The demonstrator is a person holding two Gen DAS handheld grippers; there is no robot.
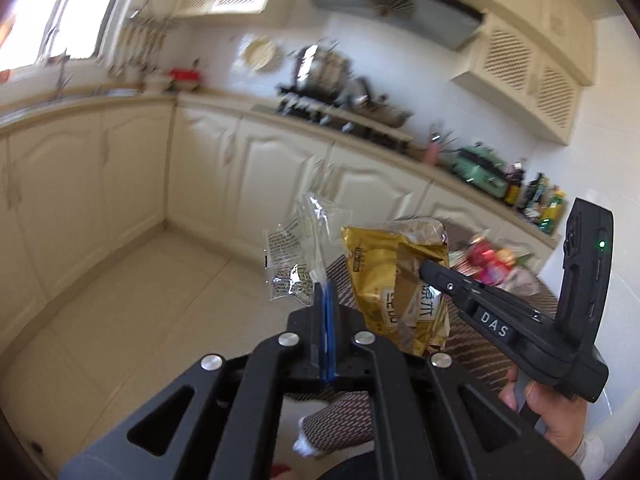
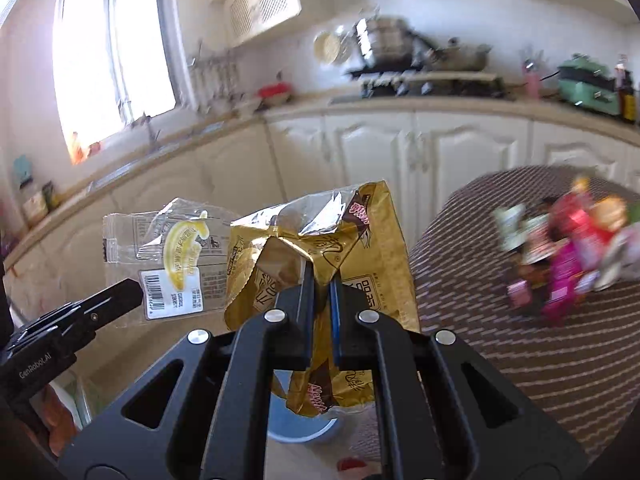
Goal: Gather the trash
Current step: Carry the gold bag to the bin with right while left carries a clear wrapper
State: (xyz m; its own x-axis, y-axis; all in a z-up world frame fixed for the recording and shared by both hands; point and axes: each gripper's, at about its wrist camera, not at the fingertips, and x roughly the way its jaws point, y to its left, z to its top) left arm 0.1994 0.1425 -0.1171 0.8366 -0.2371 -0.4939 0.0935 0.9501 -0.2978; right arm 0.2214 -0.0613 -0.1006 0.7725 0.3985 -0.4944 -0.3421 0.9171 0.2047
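Note:
My left gripper [image 1: 325, 294] is shut on a clear plastic wrapper [image 1: 296, 252] that stands up from its tips. In the right wrist view the same clear wrapper [image 2: 172, 252] shows a yellow banana print, with the left gripper [image 2: 128, 292] at its lower left corner. My right gripper [image 2: 320, 280] is shut on a crumpled gold snack bag [image 2: 320, 236], held in the air. In the left wrist view the gold bag [image 1: 388, 280] hangs just right of the clear wrapper, pinched by the right gripper [image 1: 426, 268], which a hand [image 1: 556, 412] carries.
A round table with a striped brown cloth [image 2: 520, 340] stands at the right with a blurred heap of colourful wrappers [image 2: 568, 256]. A blue bin [image 2: 300, 428] sits on the floor below the gold bag. Cream cabinets [image 1: 280, 168] and a cluttered worktop [image 2: 440, 100] run behind.

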